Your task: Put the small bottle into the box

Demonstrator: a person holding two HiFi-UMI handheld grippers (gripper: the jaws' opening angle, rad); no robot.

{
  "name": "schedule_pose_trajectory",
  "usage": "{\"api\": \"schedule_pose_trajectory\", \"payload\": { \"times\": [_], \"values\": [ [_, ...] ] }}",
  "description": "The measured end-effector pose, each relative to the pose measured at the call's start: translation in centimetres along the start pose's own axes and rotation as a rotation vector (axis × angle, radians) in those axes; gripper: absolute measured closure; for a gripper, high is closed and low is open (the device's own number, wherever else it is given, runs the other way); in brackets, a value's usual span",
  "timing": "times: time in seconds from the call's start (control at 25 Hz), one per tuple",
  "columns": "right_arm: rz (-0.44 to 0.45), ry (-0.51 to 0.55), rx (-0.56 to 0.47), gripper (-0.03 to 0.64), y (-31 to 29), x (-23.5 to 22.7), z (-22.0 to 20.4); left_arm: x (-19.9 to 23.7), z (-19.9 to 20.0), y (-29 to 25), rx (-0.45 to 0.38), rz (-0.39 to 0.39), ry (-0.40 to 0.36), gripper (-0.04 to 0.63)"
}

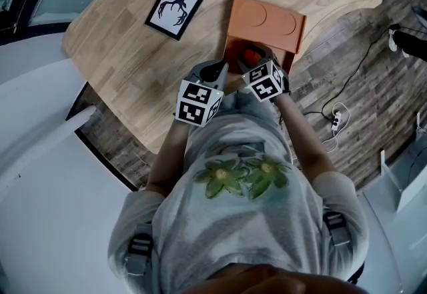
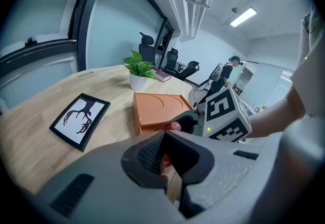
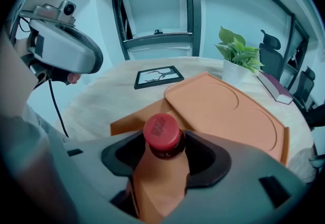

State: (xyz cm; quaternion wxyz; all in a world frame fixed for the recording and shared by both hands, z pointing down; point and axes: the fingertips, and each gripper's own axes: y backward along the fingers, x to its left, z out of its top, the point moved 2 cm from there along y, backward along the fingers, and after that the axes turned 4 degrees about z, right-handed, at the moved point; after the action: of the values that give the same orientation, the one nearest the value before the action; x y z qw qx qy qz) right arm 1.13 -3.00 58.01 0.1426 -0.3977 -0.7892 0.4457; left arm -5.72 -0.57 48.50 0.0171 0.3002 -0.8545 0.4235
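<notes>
In the head view, the box (image 1: 267,19) is seen at the near edge of the wooden table (image 1: 120,53), its lid raised. Both grippers are held at its open front. The left gripper (image 1: 215,74) is placed by the left side of the opening, and the right gripper (image 1: 257,59) is placed at the opening itself.

In the left gripper view, the jaws are seen drawn together to a narrow slit. A sliver of orange shows in it — whether anything is pinched cannot be told. The box (image 2: 157,108) lies just ahead.

In the right gripper view, the small bottle (image 3: 160,167) is clamped at its neck between the jaws of the right gripper (image 3: 165,154). Its red cap juts forward — just before the opening, under the lid (image 3: 228,111).
</notes>
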Motion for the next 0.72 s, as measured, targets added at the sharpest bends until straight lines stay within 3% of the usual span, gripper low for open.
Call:
{"api": "schedule_pose_trajectory", "payload": {
  "times": [0.72],
  "values": [
    [-0.037,-0.010,-0.143,0.394,7.1,1.6,2.4,-1.8,1.3,2.1,-0.067,0.030,-0.055,0.588]
  ]
}}
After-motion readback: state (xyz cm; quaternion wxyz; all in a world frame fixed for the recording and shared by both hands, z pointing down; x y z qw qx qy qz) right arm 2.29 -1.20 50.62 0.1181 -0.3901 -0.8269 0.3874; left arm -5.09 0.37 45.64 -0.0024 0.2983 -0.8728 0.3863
